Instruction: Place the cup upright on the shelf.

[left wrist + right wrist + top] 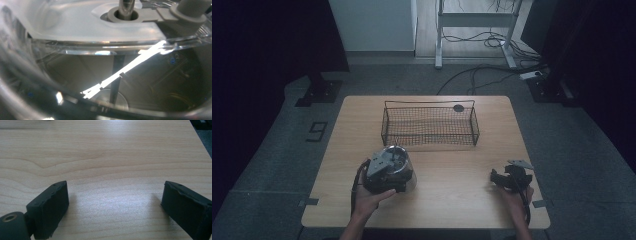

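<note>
A clear plastic bowl (406,172) with a metal shaft (125,5) in a grey hub (113,13) is at the table's front left, just before a black wire basket (430,144). My left gripper (383,172) sits against the bowl and appears shut on its wall. Its camera looks through the clear bowl (75,25) from very close, and its jaws are hidden. My right gripper (496,179) rests low near the table's front right. The right gripper (115,202) stands open, with bare wood between its black pads (51,205).
The wooden table (452,200) has its right edge close to my right hand. A small dark round object (458,107) lies at the basket's far right corner. On the floor beyond the table are cables and a desk frame (477,30).
</note>
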The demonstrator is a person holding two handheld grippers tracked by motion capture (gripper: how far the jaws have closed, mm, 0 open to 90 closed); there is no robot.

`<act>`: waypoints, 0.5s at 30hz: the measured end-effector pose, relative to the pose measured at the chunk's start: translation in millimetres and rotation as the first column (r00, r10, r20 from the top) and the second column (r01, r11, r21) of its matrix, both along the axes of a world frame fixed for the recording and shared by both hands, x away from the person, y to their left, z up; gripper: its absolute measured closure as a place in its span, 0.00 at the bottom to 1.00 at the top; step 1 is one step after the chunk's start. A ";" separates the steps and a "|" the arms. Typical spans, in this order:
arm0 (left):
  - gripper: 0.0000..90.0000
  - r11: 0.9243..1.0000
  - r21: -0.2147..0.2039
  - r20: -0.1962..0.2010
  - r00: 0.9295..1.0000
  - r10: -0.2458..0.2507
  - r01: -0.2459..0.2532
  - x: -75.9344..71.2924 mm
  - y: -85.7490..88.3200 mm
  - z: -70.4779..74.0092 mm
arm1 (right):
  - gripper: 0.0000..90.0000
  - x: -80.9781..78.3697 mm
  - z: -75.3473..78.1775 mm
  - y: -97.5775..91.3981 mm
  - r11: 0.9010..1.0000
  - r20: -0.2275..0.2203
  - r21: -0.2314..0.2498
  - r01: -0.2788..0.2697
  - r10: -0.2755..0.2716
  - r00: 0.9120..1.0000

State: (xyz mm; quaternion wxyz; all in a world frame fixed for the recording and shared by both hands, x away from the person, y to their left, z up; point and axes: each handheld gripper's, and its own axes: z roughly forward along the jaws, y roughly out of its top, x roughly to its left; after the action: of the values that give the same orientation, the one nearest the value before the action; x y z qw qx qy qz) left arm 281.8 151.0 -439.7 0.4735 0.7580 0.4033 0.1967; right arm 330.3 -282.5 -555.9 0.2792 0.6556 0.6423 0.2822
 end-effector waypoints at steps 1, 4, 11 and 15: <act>0.05 1.000 0.003 0.002 1.000 0.000 0.000 0.4 -0.4 0.3 | 0.08 0.0 0.0 0.0 1.000 0.000 0.000 0.000 0.000 1.000; 0.05 1.000 0.003 0.001 1.000 0.001 -0.001 2.0 -1.3 0.7 | 0.08 0.0 0.0 0.0 1.000 0.000 0.000 0.000 0.000 1.000; 0.05 1.000 0.009 0.000 1.000 0.003 -0.003 4.0 -2.2 -0.8 | 0.08 0.0 0.0 0.0 1.000 0.000 0.000 0.000 0.000 1.000; 0.05 1.000 0.006 0.000 1.000 0.006 -0.006 5.1 -2.0 -0.6 | 0.08 0.0 0.0 0.0 1.000 0.000 0.000 0.000 0.000 1.000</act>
State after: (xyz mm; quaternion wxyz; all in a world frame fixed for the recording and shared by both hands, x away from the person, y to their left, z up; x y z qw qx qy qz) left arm 286.9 149.0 -440.3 0.4705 0.7582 0.4049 0.1995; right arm 330.3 -282.5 -555.8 0.2791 0.6555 0.6424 0.2822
